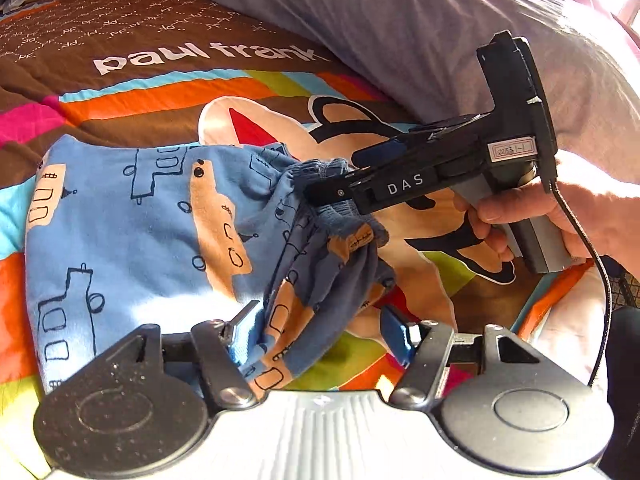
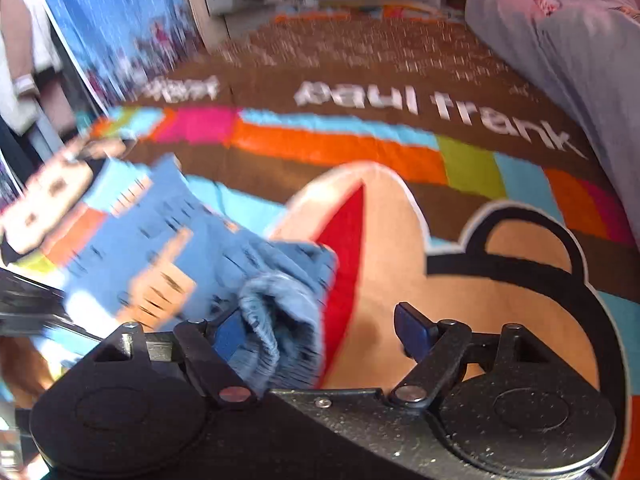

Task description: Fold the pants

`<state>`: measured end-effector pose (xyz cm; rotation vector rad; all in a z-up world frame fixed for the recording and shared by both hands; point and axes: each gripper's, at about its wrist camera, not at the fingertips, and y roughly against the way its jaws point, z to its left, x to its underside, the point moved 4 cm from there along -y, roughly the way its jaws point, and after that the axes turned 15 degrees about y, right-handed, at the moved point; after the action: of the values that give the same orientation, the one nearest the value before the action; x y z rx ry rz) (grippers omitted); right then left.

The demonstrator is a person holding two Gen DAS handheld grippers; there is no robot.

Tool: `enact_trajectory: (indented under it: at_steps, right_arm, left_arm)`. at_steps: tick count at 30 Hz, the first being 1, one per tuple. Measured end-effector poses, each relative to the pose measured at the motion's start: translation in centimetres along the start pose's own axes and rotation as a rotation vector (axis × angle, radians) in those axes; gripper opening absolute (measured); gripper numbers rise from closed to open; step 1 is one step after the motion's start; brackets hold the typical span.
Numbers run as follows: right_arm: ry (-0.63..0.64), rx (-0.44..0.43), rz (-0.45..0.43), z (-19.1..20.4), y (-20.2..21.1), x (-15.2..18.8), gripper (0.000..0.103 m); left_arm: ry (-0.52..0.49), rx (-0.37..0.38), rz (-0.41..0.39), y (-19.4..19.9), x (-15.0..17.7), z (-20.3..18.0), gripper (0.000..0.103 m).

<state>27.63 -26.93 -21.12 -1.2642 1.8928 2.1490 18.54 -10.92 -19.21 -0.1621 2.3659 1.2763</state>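
Bed with bright quilt (image 1: 168, 80); blue printed pants (image 1: 132, 216) lying bunched on it.
Left gripper (image 1: 320, 328) and right gripper (image 2: 324, 328): fingers spread wide, cloth lying between, neither clamping.

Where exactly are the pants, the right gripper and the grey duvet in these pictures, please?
pants (image 1: 140, 216): left wrist view, on the flat blue printed fabric.
right gripper (image 1: 332, 184): left wrist view, at its fingertips by the bunched waistband.
grey duvet (image 1: 400, 28): left wrist view, on its folded bulk.

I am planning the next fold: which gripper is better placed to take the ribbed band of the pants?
Right, probably. The ribbed band bunches between the right gripper's open jaws, against one finger. The left gripper is open too, but only printed cloth of the pants lies there.
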Motion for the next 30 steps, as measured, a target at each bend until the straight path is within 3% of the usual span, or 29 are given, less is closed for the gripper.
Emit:
enact_trajectory:
  at_steps: [2, 5, 8, 10, 13, 16, 18, 20, 23, 26, 28, 30]
  right_arm:
    - [-0.021, 0.025, -0.015, -0.3, 0.8, 0.3, 0.086]
    - [-0.021, 0.066, -0.107, 0.8, 3.5, 0.2, 0.085]
    - [0.001, 0.019, -0.176, 2.6, 5.1, -0.5, 0.086]
    - [0.079, -0.015, -0.160, 4.3, 4.9, -0.4, 0.087]
    - [0.204, -0.015, -0.069, 6.3, 3.8, 1.3, 0.086]
    - [0.274, 0.008, -0.001, 6.9, 4.0, 3.5, 0.086]
    - [0.284, 0.066, -0.022, 6.6, 5.6, 3.7, 0.084]
    - [0.269, 0.074, -0.104, 6.5, 7.3, 2.4, 0.084]
    - [0.168, -0.053, -0.229, 6.2, 7.6, -1.7, 0.086]
    - [0.063, -0.302, -0.286, 7.3, 4.7, -6.0, 0.087]
    - [0.014, -0.499, -0.265, 8.5, 1.7, -8.2, 0.087]
    - [-0.032, -0.656, -0.179, 9.5, -2.0, -9.9, 0.087]
  left_arm:
    - [0.009, 0.009, -0.017, 0.8, 0.0, -0.1, 0.069]
    - [0.004, 0.015, -0.052, 2.6, -0.2, 0.2, 0.070]
    - [-0.034, -0.048, -0.098, 4.6, -0.1, 1.5, 0.077]
    - [-0.018, -0.088, -0.094, 5.4, 0.2, 3.1, 0.078]
    - [0.021, -0.111, -0.069, 5.9, 1.0, 5.2, 0.078]
    - [-0.019, -0.132, -0.055, 6.2, 2.0, 5.6, 0.078]
    - [-0.050, -0.117, -0.069, 6.8, 2.5, 5.2, 0.078]
    - [-0.063, -0.064, -0.101, 7.6, 2.6, 4.6, 0.078]
    - [-0.064, 0.026, -0.128, 7.9, 2.5, 3.7, 0.083]
    - [-0.033, 0.080, -0.084, 6.8, 3.0, 3.8, 0.084]
    - [-0.025, 0.081, -0.058, 6.2, 3.7, 4.1, 0.084]
    - [-0.047, 0.067, -0.034, 5.7, 4.2, 4.1, 0.084]
